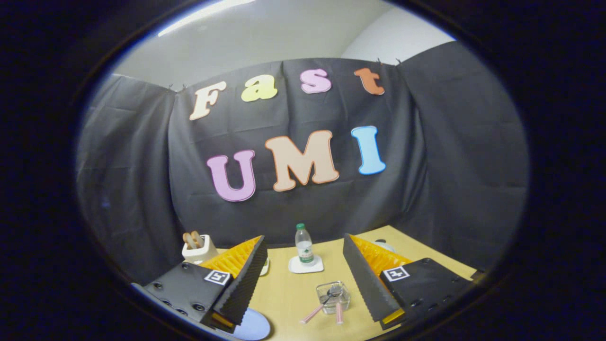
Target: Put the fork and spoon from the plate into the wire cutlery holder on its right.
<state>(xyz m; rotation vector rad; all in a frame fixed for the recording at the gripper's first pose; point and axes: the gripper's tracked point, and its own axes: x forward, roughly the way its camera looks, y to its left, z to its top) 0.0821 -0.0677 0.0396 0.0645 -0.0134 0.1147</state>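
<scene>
Gripper view: I hold my gripper high above the worktop, fingers spread wide and gripping nothing. Just ahead between them sits the holder with fork and spoon already lying in it — handles poking out. Blue plate lies beside the left finger. Beyond stands a bottle.
</scene>
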